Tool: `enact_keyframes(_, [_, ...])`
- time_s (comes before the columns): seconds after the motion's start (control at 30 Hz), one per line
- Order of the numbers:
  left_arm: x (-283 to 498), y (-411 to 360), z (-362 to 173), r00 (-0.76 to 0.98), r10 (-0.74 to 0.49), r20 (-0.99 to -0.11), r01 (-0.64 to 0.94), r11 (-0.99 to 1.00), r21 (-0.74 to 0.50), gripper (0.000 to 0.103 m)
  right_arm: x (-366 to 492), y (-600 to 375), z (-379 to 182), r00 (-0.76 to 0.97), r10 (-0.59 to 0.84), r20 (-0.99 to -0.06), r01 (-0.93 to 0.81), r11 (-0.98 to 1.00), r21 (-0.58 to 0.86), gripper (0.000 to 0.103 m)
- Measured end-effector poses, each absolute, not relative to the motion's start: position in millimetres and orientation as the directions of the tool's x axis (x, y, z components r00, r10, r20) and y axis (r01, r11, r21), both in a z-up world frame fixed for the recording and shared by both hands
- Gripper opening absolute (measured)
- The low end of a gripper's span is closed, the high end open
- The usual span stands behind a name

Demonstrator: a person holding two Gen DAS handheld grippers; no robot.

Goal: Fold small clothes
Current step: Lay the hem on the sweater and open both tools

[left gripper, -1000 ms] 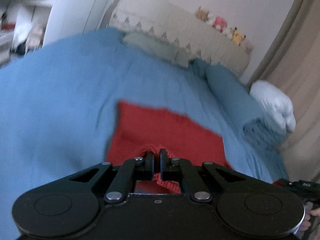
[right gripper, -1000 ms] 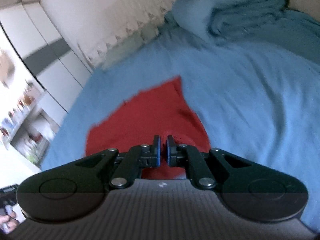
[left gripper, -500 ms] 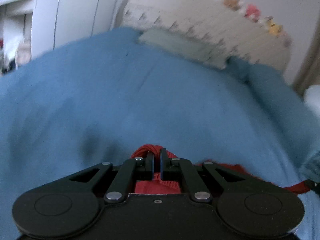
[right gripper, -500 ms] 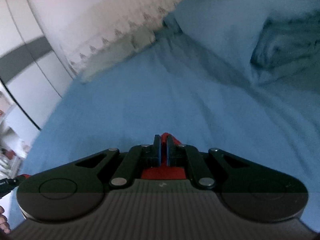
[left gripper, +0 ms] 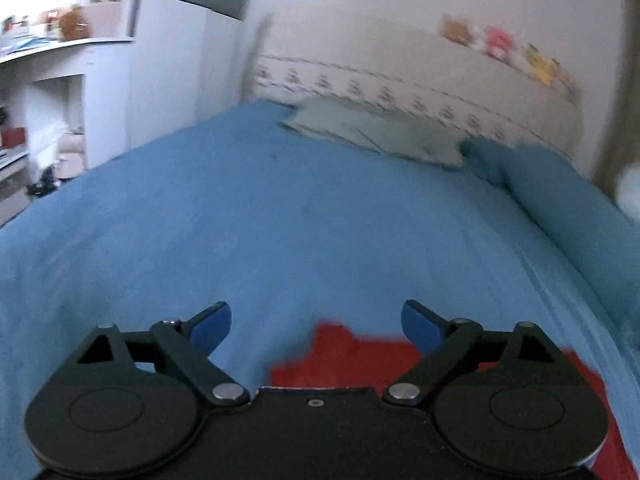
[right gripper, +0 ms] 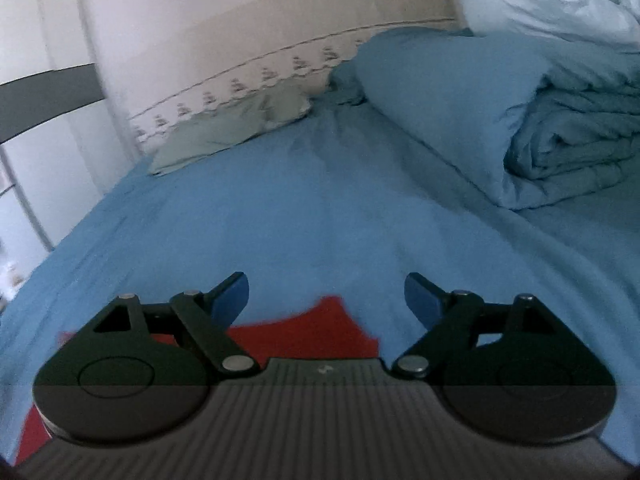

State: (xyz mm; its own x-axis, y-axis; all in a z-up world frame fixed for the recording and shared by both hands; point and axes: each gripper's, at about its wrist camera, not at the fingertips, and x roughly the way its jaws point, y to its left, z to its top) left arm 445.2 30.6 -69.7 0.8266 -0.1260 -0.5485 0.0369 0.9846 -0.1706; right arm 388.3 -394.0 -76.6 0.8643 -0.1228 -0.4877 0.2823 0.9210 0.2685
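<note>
A red garment [left gripper: 352, 356] lies flat on the blue bed sheet [left gripper: 280, 232], mostly hidden under my gripper bodies. In the left wrist view my left gripper [left gripper: 316, 320] is open and empty, with its blue fingertips [left gripper: 212, 326] spread wide just above the garment's far edge. In the right wrist view the red garment [right gripper: 308, 332] lies below my right gripper [right gripper: 326, 296], which is also open and empty, its blue fingertips [right gripper: 420, 300] wide apart over the cloth's far corner.
A pale green pillow [left gripper: 376, 132] lies at the headboard [left gripper: 420, 76]. A blue pillow [right gripper: 440, 92] and a folded blue duvet [right gripper: 576, 140] sit at the right, with a white bundle [right gripper: 548, 0] behind. Shelves [left gripper: 44, 92] and a wardrobe stand at the left.
Both grippers were shut on the red garment's edge and carried it forward over the cloth. Now both have opened and let it go, and the garment lies on the bed.
</note>
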Motion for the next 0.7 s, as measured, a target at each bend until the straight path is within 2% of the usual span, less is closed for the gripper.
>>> enact_keyframes(0.13, [407.2,21.4,-99.0,0.752,-0.229,-0.618,0.142,0.972,-0.188,0.102,346.3,-367.5,-86.1,0.852,-0.055,-0.521,0.201,0.953,0.229,0.101])
enact_keyframes(0.3, [402.4,1.0,-161.3,0.582,-0.209,-0.786,0.132,0.978,-0.162,0.102,317.4,-337.0,-138.7,0.750,0.009,-0.661,0.165,0.966,0.200,0.101])
enact_keyframes(0.37, [401.2,-6.3,-171.4,0.582,-0.163,-0.797,0.144,0.985,-0.096,0.103,319.2,-339.6,-160.9,0.704,0.007,-0.711,0.203,0.956,0.210,0.101])
enact_keyframes(0.5, [410.2,-21.5,-175.1,0.544,-0.111,-0.831,0.178,0.984,-0.014,0.103,325.6,-333.3,-164.2,0.697,-0.030,-0.717,0.196,0.969,0.150,0.103])
enact_keyframes(0.6, [418.4,-17.8,-175.1,0.503,-0.119,-0.856,0.173,0.984,-0.034,0.103,323.4,-330.6,-153.8,0.709,-0.055,-0.703,0.198,0.972,0.123,0.103])
enact_keyframes(0.7, [423.5,-21.5,-171.6,0.456,-0.109,-0.883,0.208,0.978,-0.014,0.103,300.7,-331.7,-134.5,0.747,-0.056,-0.663,0.212,0.964,0.157,0.103])
